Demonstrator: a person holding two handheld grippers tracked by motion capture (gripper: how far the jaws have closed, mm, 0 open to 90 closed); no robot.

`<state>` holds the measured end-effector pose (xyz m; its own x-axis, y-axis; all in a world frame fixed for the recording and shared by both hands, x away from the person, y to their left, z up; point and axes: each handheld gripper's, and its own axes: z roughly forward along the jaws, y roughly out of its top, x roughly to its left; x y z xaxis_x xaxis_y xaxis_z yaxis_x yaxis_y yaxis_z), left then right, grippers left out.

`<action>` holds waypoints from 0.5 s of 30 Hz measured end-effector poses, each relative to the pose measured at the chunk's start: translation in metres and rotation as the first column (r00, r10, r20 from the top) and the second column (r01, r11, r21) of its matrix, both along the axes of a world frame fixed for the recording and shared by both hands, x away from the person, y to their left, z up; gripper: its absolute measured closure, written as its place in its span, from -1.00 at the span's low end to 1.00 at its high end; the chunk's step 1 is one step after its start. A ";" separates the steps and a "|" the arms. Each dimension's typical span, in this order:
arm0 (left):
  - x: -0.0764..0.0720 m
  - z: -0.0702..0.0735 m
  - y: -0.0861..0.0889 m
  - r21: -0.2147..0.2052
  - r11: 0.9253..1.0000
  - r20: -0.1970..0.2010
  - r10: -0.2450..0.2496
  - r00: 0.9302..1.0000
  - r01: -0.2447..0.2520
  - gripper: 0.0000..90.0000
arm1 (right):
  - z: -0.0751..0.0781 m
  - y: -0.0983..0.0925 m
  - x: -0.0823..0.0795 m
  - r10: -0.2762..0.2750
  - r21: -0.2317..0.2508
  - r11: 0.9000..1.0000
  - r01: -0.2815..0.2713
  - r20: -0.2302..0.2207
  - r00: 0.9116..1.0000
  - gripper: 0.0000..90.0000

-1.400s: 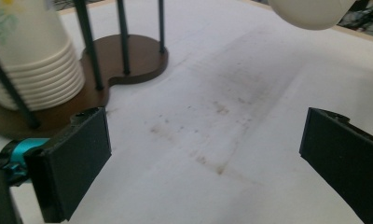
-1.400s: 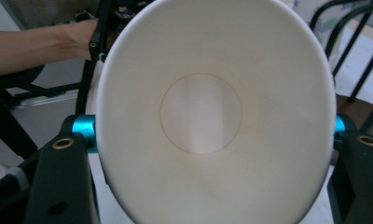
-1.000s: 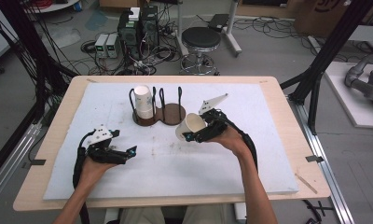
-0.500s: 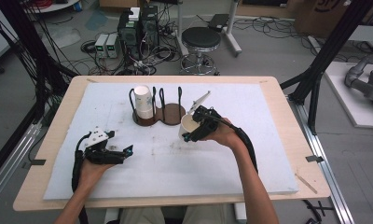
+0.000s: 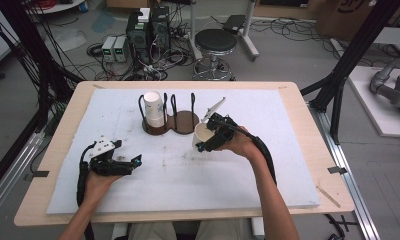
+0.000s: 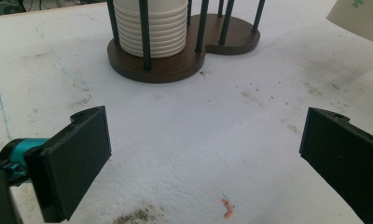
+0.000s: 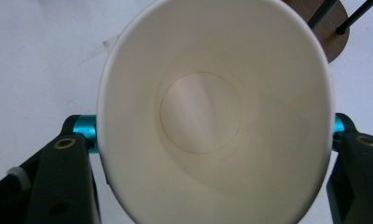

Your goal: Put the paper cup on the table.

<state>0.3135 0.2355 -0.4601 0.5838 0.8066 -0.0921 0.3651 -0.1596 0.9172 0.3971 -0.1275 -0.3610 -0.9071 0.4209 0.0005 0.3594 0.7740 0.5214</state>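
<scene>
My right gripper [image 5: 209, 140] is shut on a white paper cup [image 5: 202, 136], held tilted just above the white mat, in front of the wooden cup holder [image 5: 185, 121]. In the right gripper view the cup [image 7: 212, 116] faces me mouth first, empty inside, with a jaw pressed on each side. The holder's left slot carries a stack of white cups [image 5: 154, 109]; its right slot has no cups. My left gripper [image 5: 133, 162] rests low on the mat at the front left, open, nothing between its jaws. In the left gripper view the stack [image 6: 149, 28] stands ahead.
A white foam mat [image 5: 268, 165] covers the wooden table [image 5: 308, 120]. A small orange scrap [image 6: 227, 212] lies on the mat between my left jaws. Beyond the table stand a stool [image 5: 215, 42], electronics boxes and cables on the floor.
The right hand has turned a little with the cup, its grey plate swinging left; the cup stays about where it was. The left gripper has barely shifted.
</scene>
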 end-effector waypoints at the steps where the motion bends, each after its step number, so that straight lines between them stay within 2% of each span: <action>1: 0.000 0.000 0.000 -0.001 1.000 0.000 0.001 1.000 -0.001 -0.96 | 0.000 0.000 0.001 0.003 0.001 1.000 -0.003 0.005 1.000 -0.31; 9: 0.000 0.000 0.000 -0.002 1.000 0.001 0.000 1.000 0.000 -0.96 | -0.002 0.001 0.001 0.009 -0.001 1.000 -0.009 0.002 1.000 -0.31; 15: 0.000 0.000 -0.001 -0.002 1.000 0.002 -0.001 1.000 0.001 -0.96 | -0.005 0.010 0.002 0.026 -0.011 1.000 -0.026 -0.008 1.000 -0.31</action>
